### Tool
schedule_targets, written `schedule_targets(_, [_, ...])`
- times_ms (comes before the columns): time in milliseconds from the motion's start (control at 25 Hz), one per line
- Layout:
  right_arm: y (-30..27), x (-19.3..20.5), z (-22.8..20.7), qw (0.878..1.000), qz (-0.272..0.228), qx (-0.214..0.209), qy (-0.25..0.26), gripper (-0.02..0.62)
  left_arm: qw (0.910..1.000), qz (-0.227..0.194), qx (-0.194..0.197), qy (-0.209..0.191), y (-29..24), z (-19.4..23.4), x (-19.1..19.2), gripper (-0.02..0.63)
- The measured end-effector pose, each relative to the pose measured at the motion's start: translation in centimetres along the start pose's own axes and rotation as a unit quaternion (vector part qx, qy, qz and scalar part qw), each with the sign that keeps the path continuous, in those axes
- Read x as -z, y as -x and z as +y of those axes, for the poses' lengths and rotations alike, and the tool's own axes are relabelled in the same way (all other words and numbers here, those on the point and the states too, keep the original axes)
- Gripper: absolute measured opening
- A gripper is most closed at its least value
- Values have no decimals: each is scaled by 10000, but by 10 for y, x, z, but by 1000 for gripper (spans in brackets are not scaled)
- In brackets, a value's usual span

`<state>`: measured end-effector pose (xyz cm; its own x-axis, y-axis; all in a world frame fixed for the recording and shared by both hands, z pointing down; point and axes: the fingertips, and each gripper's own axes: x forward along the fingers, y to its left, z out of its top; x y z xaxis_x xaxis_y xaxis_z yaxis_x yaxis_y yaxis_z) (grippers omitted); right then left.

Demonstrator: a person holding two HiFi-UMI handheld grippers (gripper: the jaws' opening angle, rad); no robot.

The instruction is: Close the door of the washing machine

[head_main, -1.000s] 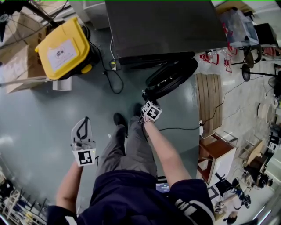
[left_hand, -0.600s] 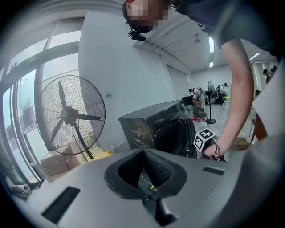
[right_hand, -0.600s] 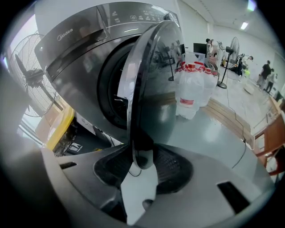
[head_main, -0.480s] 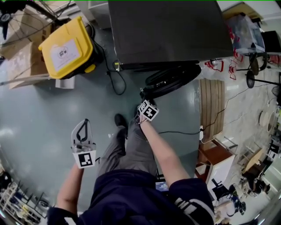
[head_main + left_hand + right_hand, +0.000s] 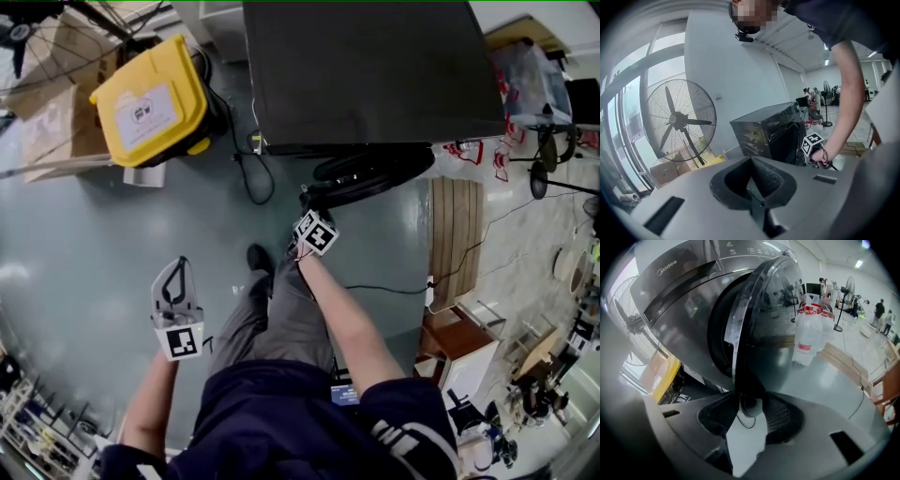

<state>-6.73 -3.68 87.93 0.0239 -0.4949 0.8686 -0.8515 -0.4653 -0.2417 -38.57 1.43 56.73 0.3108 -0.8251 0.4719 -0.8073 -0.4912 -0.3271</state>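
The dark grey washing machine (image 5: 366, 66) stands at the top of the head view. Its round glass door (image 5: 375, 173) hangs partly open at a narrow angle to the front. My right gripper (image 5: 305, 200) is at the door's free edge. In the right gripper view the door's rim (image 5: 764, 333) runs down between the right gripper's (image 5: 750, 416) pads. Its jaws have just been opening and floor shows in the gap. My left gripper (image 5: 176, 267) hangs over the floor at the left, away from the machine. In the left gripper view the left gripper (image 5: 757, 194) is shut on nothing.
A yellow bin (image 5: 155, 98) and cardboard boxes (image 5: 47, 141) lie left of the machine, and a black cable (image 5: 253, 173) trails on the floor. A wooden pallet (image 5: 455, 230) lies to the right, with water bottles (image 5: 811, 333) by it. A big fan (image 5: 679, 122) stands behind.
The door has swung closer to the machine's front. My right gripper has moved with its edge toward the machine. The left gripper has stayed where it was.
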Motion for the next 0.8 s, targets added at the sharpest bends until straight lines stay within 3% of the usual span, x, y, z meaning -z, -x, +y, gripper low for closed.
schedule_targets(160, [-5,-6,8,10000,44,15,-43,178,9984,-143,-224,497,-1,3,-7,23])
schedule_targets(240, [-8,-9,9,9999,0,53,-85,178,9945,-221,-402,937,-1,5,-7,23])
schedule_targets(280, [-9,-12,11,9999,-22,69,-101,178,9949,-195,-400,900,0,6,-6,23])
schedule_targets(400, [-9,-15,19,9998,10,26,-188,179,9995,130,-14,-275,2,7,-2,23])
schedule_targets(480, [-9,-17,22,9997,-2,13,-235,179,9988,223,15,-428,4,8,-2,23])
schedule_targets(520, [-9,-19,23,9997,-12,26,-255,181,9994,205,-62,-254,5,10,-2,23])
schedule_targets(640, [-13,-23,27,9994,-25,30,-331,183,9946,-133,-545,870,5,18,-7,23])
schedule_targets(680, [-14,-24,29,9994,-23,15,-356,183,9947,-145,-554,856,4,19,-7,23])
schedule_targets(800, [-17,-29,34,9992,-30,29,-391,184,9994,251,-139,-198,3,16,-1,23])
